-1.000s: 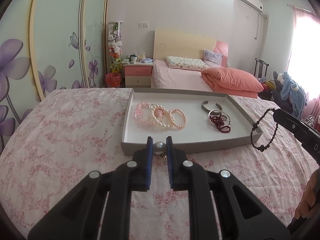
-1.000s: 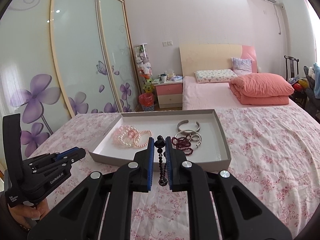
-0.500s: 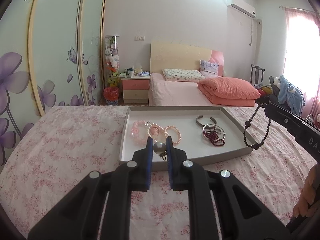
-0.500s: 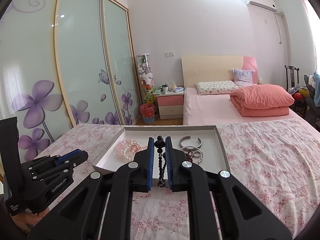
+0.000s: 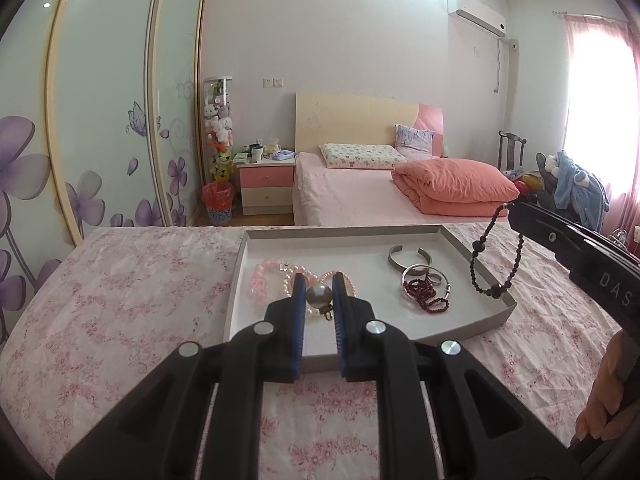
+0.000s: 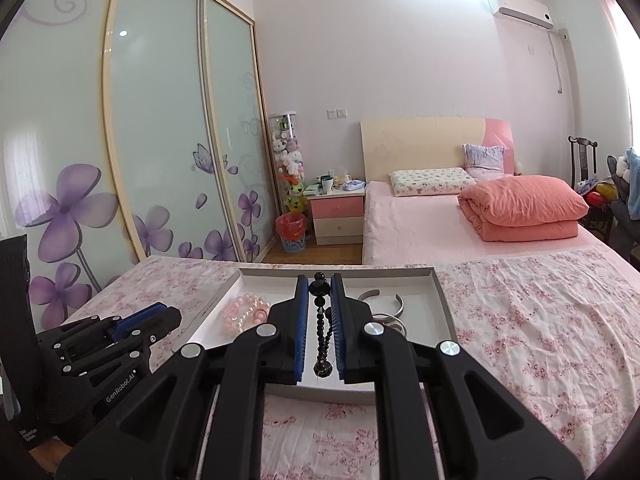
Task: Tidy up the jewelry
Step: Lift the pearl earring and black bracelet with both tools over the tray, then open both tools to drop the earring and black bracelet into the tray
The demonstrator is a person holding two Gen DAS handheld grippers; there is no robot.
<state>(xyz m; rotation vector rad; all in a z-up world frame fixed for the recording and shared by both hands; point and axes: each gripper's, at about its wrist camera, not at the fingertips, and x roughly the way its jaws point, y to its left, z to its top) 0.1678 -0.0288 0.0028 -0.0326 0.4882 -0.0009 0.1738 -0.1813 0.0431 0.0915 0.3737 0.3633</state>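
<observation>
A shallow grey tray point(image 5: 472, 250) point(image 6: 442, 296) lies on the floral bedspread. It holds pink pearl bracelets point(image 5: 262, 280) point(image 6: 240, 314), silver bangles point(image 5: 408, 258) point(image 6: 384, 300) and a dark red bead strand point(image 5: 424, 298). My left gripper point(image 5: 318, 286) is shut on a grey pearl pendant point(image 5: 319, 295), held above the tray's near edge. My right gripper point(image 6: 319, 286) is shut on a dark bead bracelet point(image 6: 322, 320), which hangs between the fingers; in the left wrist view the bracelet point(image 5: 496, 256) dangles over the tray's right rim.
The floral bedspread point(image 5: 120, 312) surrounds the tray. Beyond it are a second bed with an orange quilt point(image 5: 452, 184), a pink nightstand point(image 5: 266, 186), a red bin point(image 5: 218, 204) and sliding wardrobe doors point(image 5: 100, 120) on the left. A hand point(image 5: 604, 404) shows at right.
Both grippers have tilted up and drawn nearer the tray, each still holding its piece. The dark bracelet now hangs over the tray's right rim.
</observation>
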